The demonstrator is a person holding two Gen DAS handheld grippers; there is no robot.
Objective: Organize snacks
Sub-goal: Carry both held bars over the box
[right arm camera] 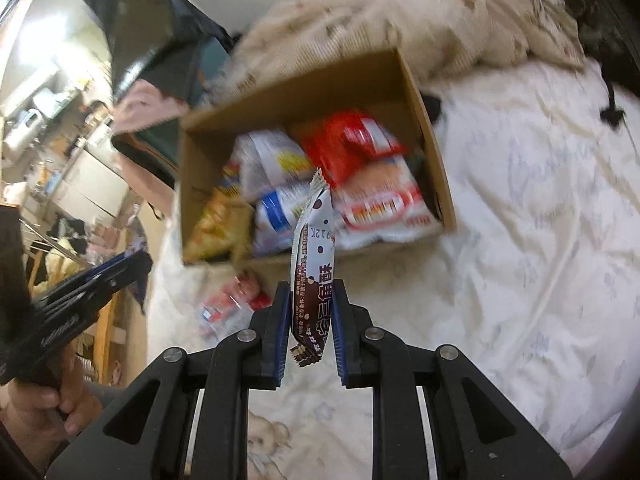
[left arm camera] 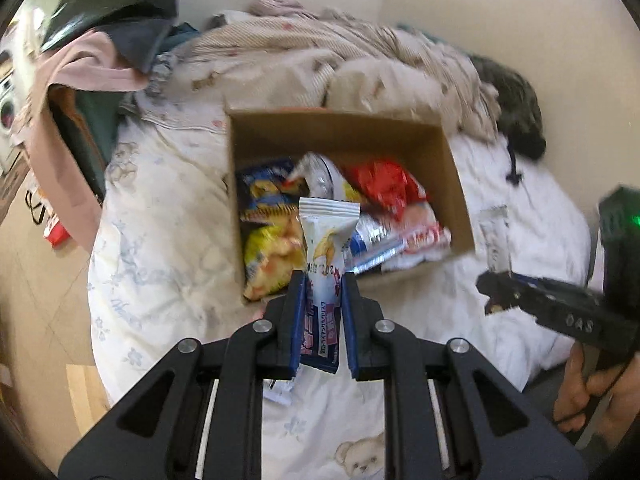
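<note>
Snacks half sorted: most lie in the cardboard box (left arm camera: pixel 456 184) on the bed (left arm camera: pixel 168 216). My left gripper (left arm camera: pixel 323 280) clamps a white banana-print packet (left arm camera: pixel 326 236) by its lower end; my right gripper (right arm camera: pixel 311 288) pinches a brown-and-white packet (right arm camera: pixel 314 240) edge-on. Risk, in my judgement: slick film slipping free short of the box, or both tools crowding the opening. One red-and-white packet (right arm camera: pixel 228 306) lies outside, unsecured.

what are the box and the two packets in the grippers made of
Box: plain brown cardboard, matte, with thin raw-cut edges. White snack packet in the left gripper: likely glossy plastic film, with a crimped top seal. Brown-and-white packet in the right gripper: similar printed film, serrated end.
</note>
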